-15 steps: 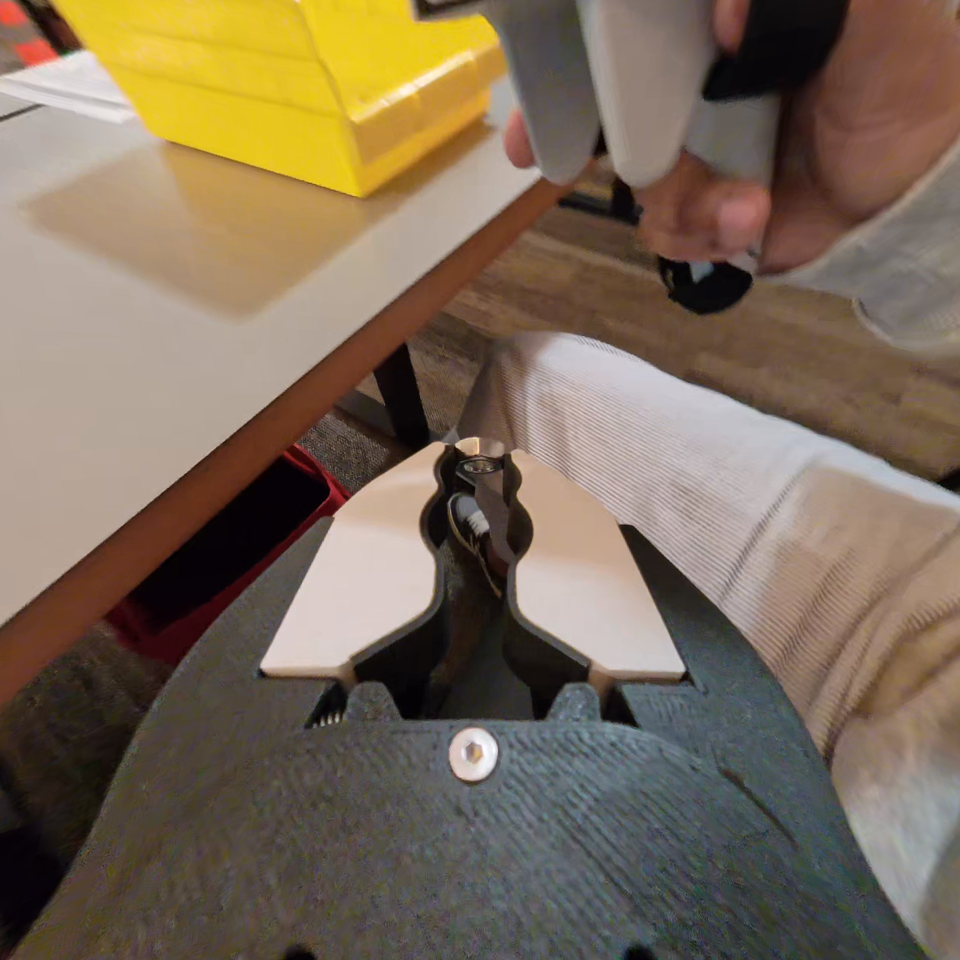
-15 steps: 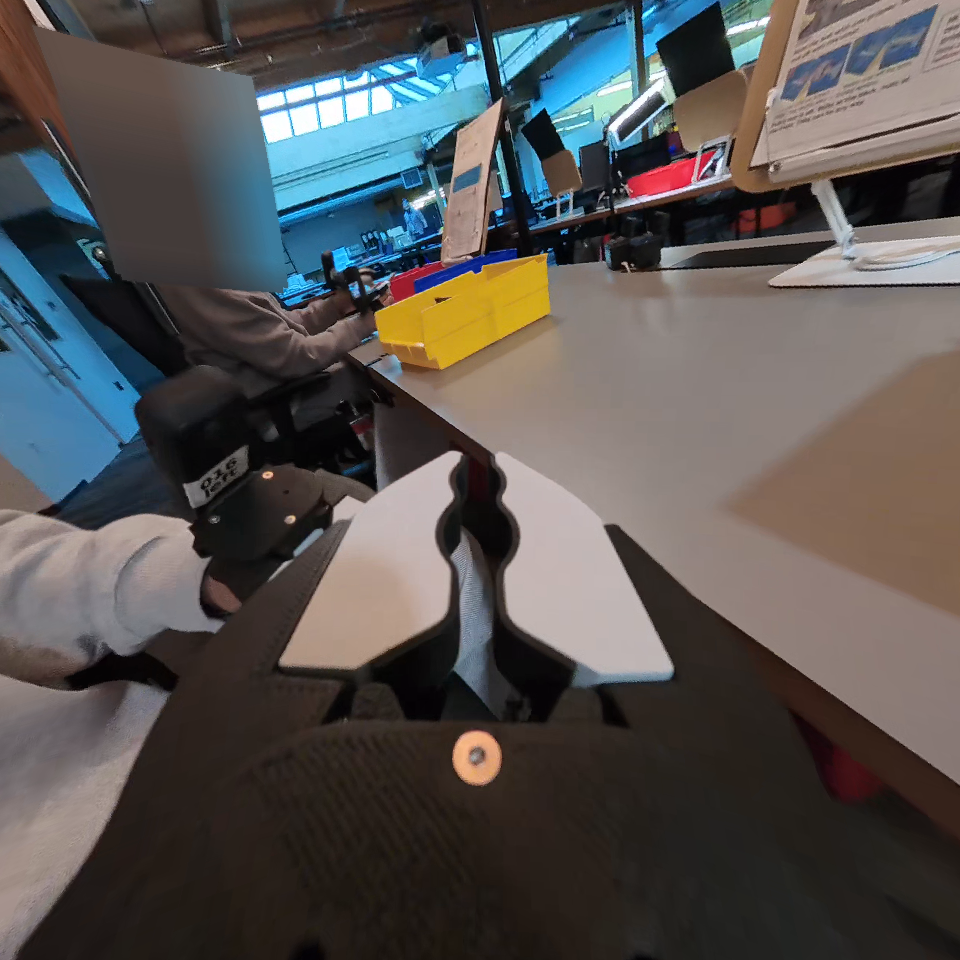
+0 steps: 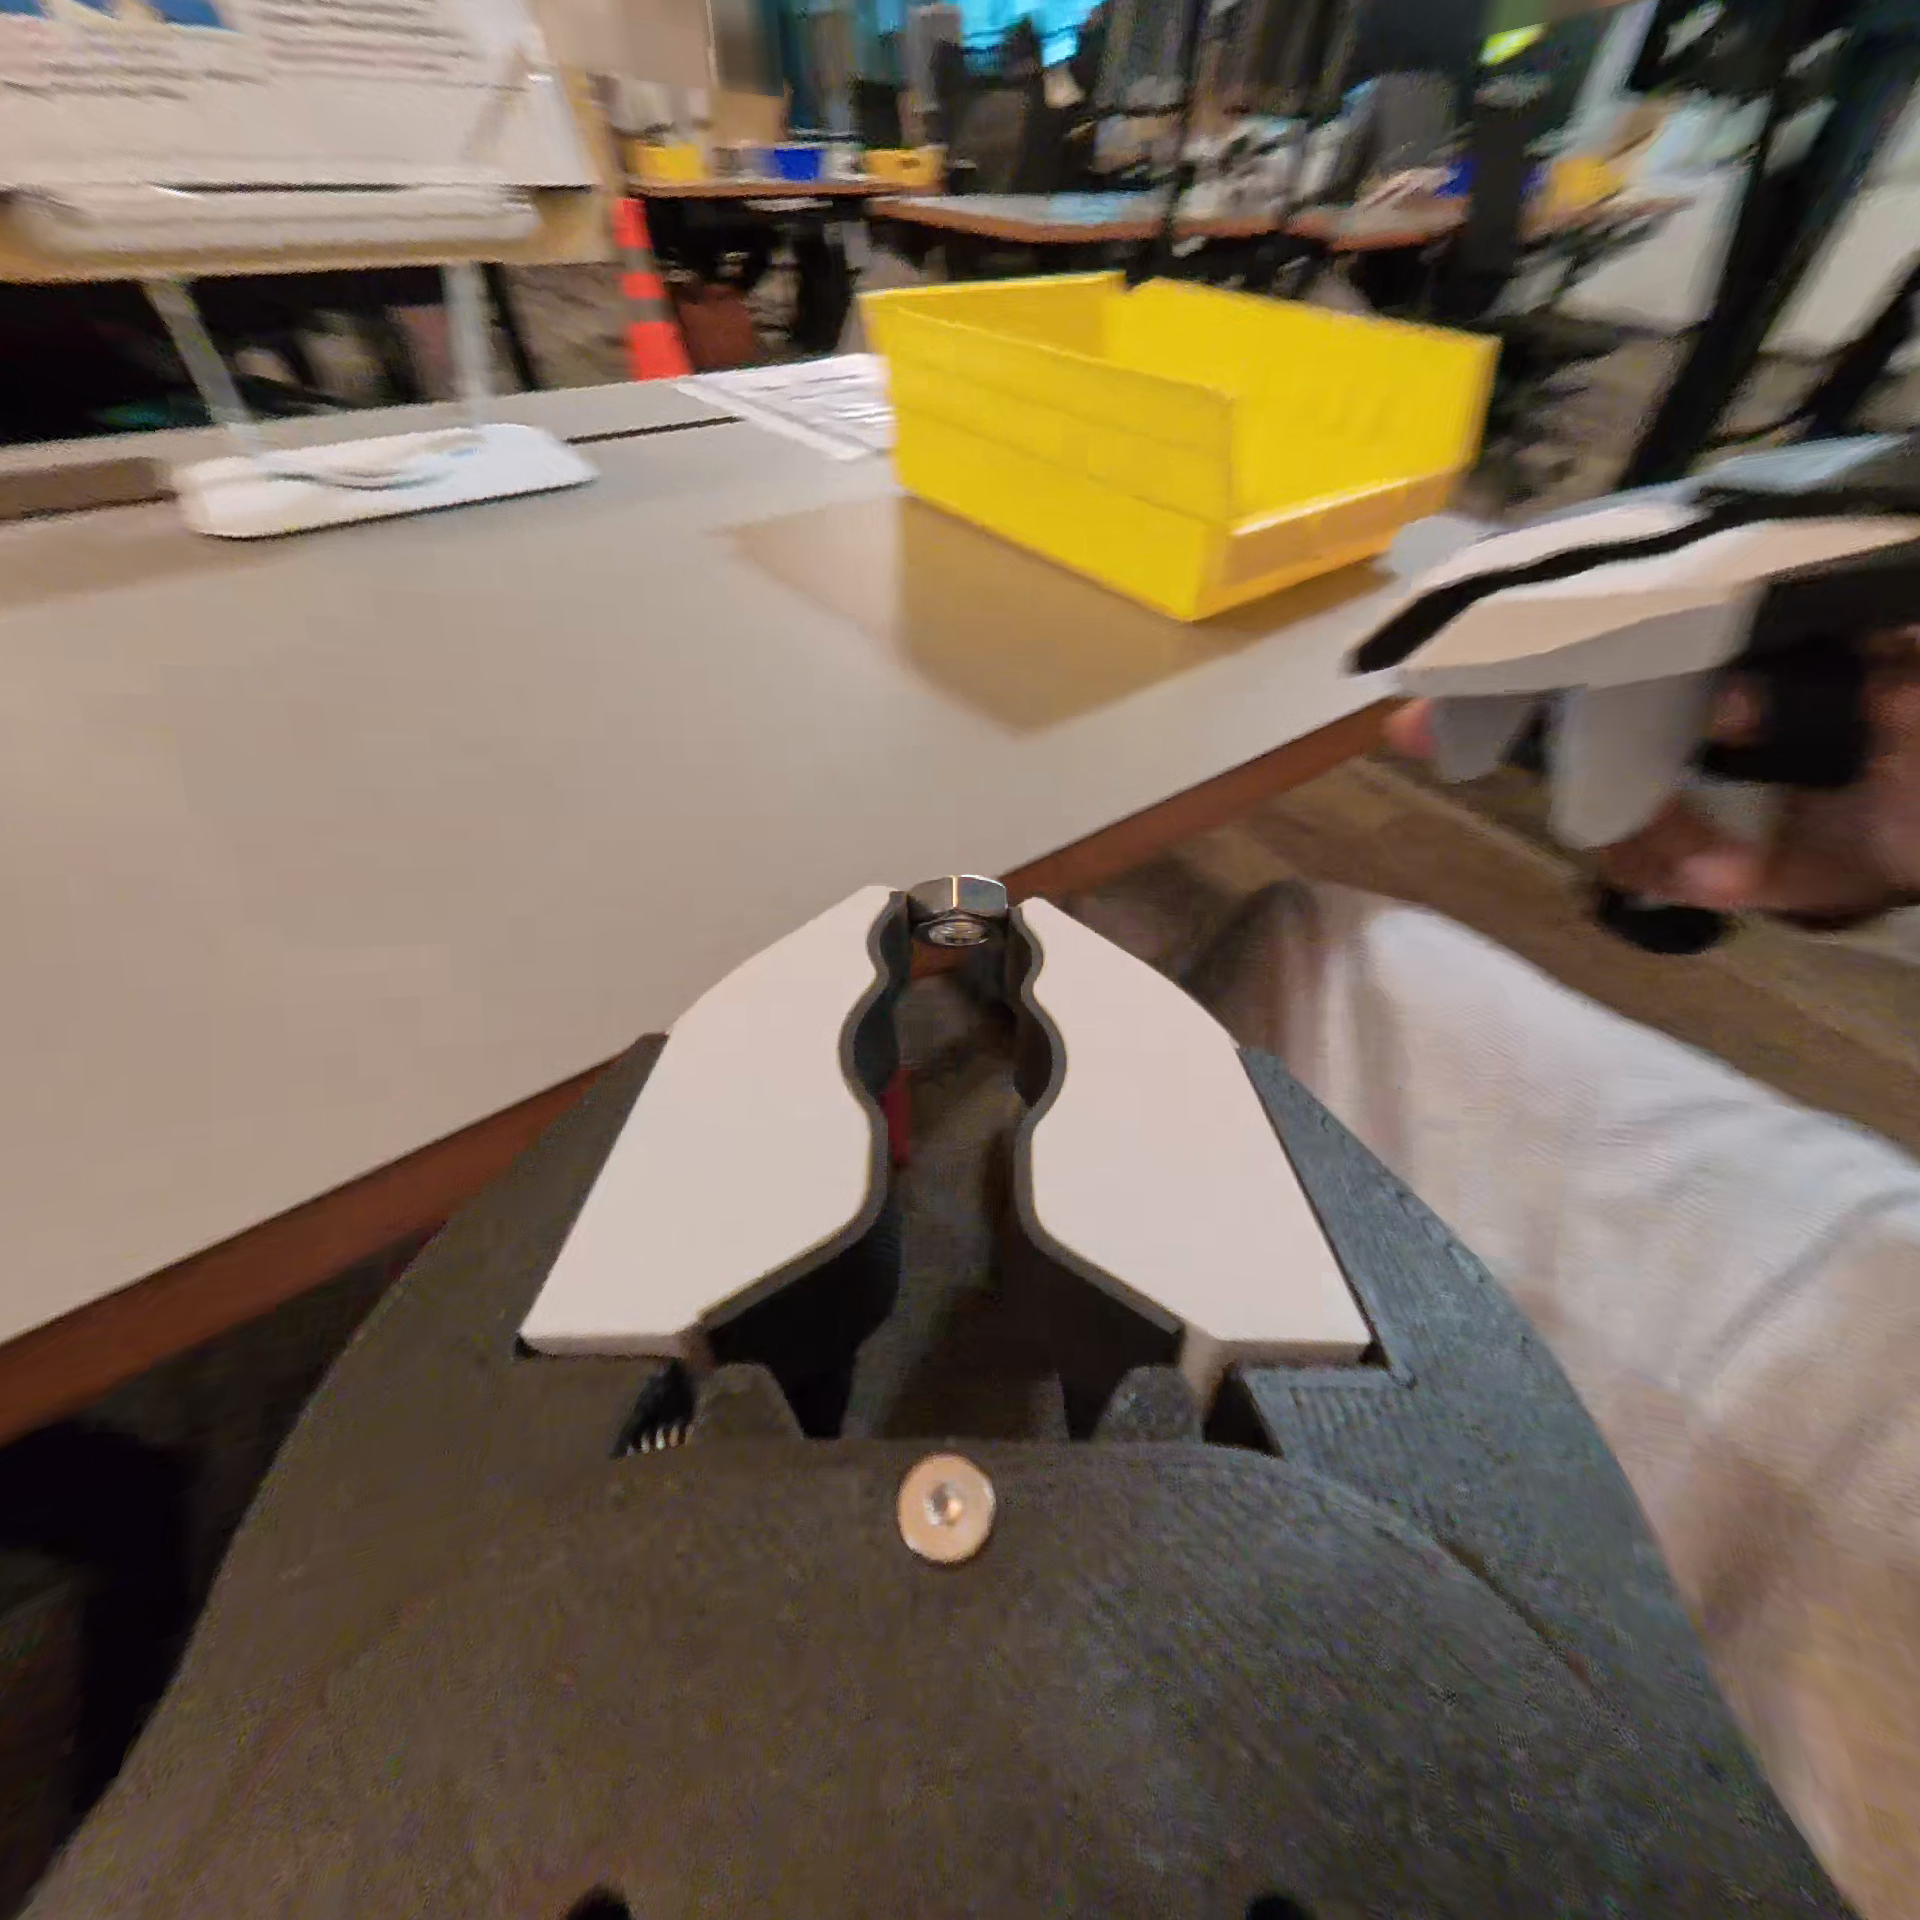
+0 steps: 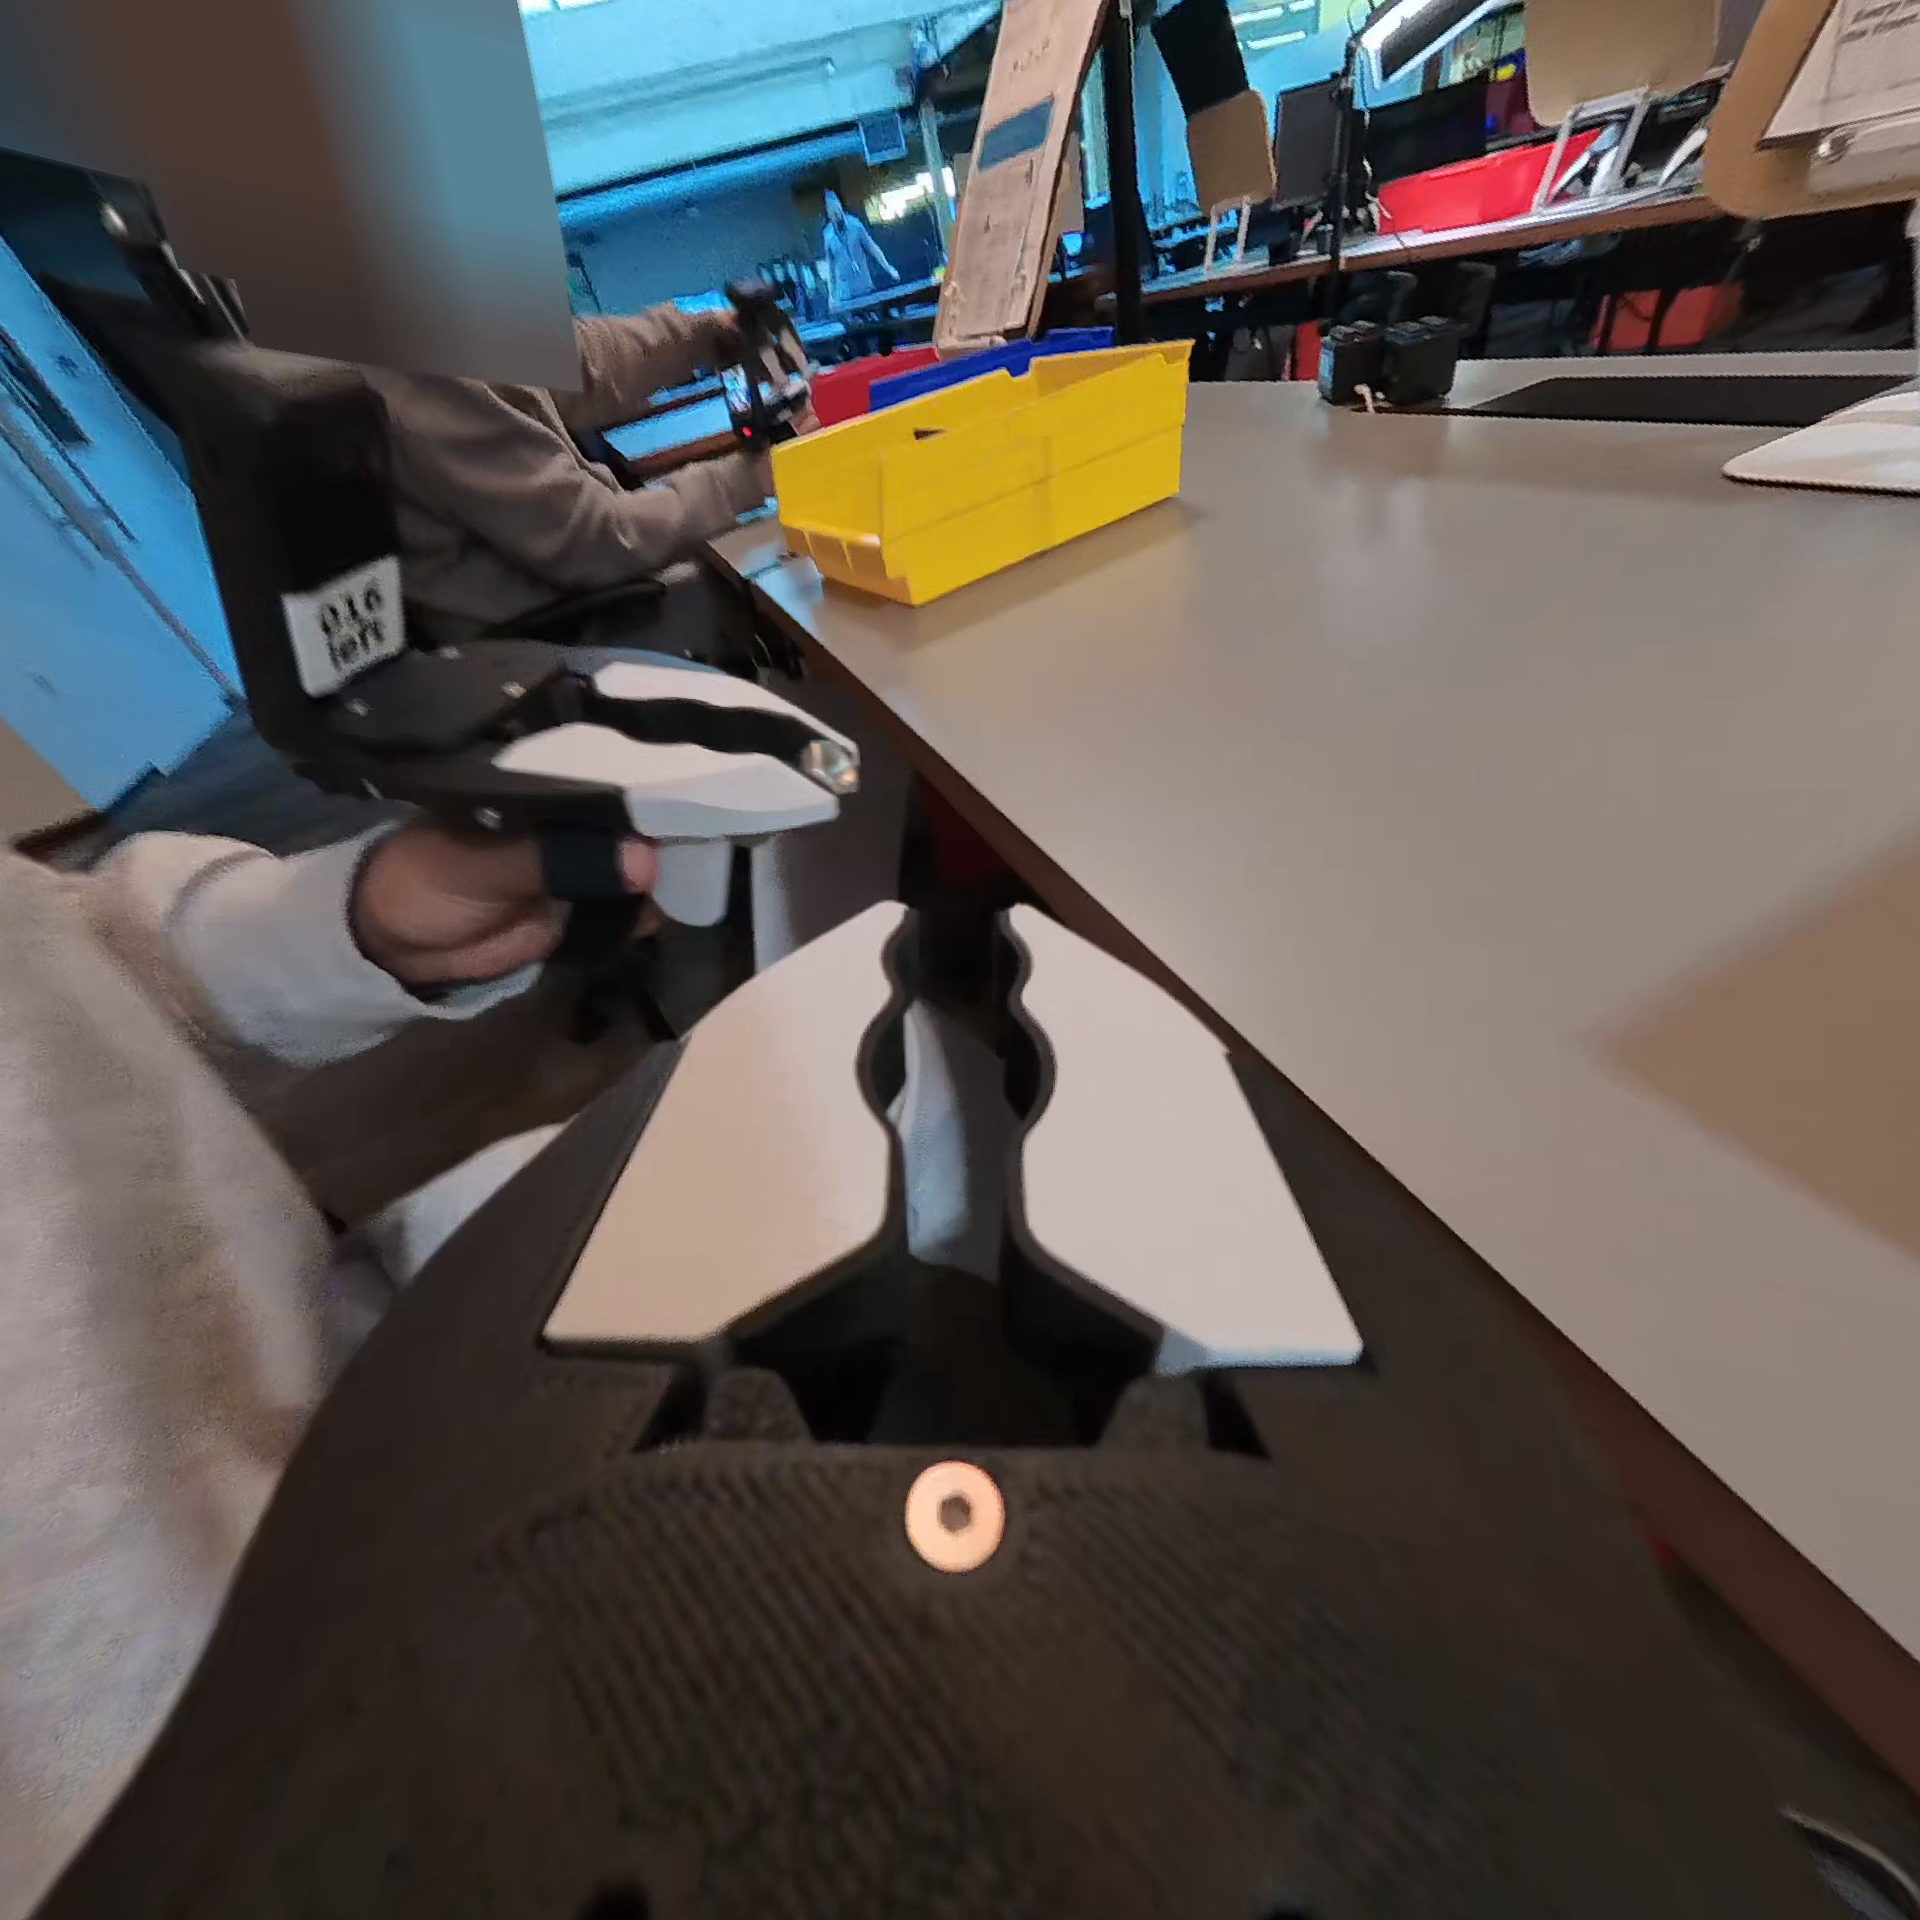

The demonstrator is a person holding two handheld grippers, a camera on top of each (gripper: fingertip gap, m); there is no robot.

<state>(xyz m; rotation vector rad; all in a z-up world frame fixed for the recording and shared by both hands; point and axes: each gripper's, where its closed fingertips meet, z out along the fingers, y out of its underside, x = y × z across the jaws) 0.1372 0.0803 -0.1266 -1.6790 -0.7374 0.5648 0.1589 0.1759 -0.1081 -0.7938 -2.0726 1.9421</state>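
Observation:
My left gripper (image 3: 958,916) is shut on a small silver hex nut (image 3: 956,914) pinched at its fingertips, level with the front edge of the grey table (image 3: 468,790). It also shows in the right wrist view (image 4: 836,774), with the nut (image 4: 828,766) held just off the table edge. My right gripper (image 4: 953,914) is empty, with a narrow gap between its fingers, low beside the table edge (image 4: 1455,831). In the left wrist view it (image 3: 1366,655) hangs at the right. A yellow bin (image 3: 1174,447) stands on the table beyond both, and it also shows in the right wrist view (image 4: 987,478).
A paper board on a white-based stand (image 3: 384,478) stands at the back left, with a paper sheet (image 3: 800,400) beside the bin. Red and blue bins (image 4: 977,369) and a seated person's sleeve (image 4: 499,488) lie past the table's end. A pale trouser leg (image 3: 1558,1195) lies below the grippers. The tips of one gripper are about 11 cm away from the tips of the other.
My left gripper has risen from below the table edge and tilted up to face across the tabletop, still holding the nut. The right gripper now shows lower and to the right in the left wrist view.

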